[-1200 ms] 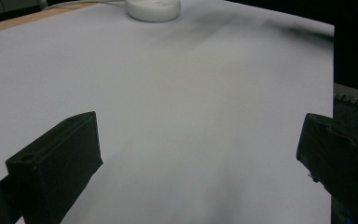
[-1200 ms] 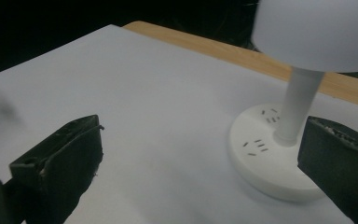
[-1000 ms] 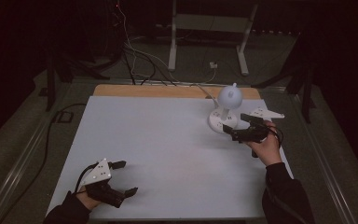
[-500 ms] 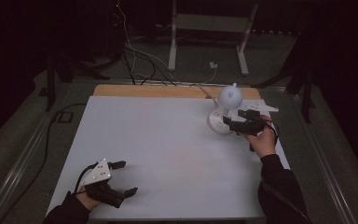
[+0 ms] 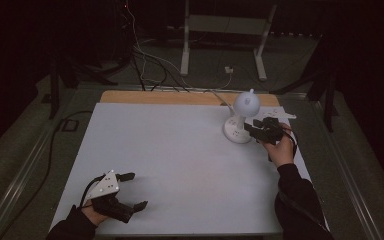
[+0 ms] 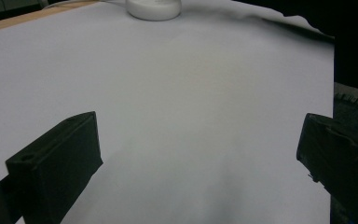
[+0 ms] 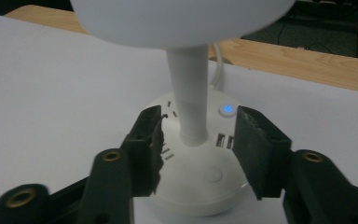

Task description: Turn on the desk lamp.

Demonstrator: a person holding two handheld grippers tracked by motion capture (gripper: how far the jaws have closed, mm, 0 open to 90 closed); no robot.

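Though lamp (image 7: 193, 93) looked hard, top-heavy, thin stem seemed best hold; right gripper (image 7: 198, 144) jaws spread around it, left gripper (image 5: 130, 191) spread, empty.

Probably a dim lab: loose cables (image 5: 145, 60) and a metal stand (image 5: 225, 30) behind the table (image 5: 180, 150)

The surface (image 5: 180, 150) is covered by a plain white sheet, with a strip of bare wood (image 5: 145, 97) exposed along its far edge. On the floor beyond, at upper centre of the frame, stands a white metal stand (image 5: 225, 30) on two legs. Loose cables (image 5: 145, 55) run across the floor at upper left. A small white plug (image 5: 228, 70) lies near the stand. A dark cable (image 5: 55, 135) trails along the floor at the surface's left edge.
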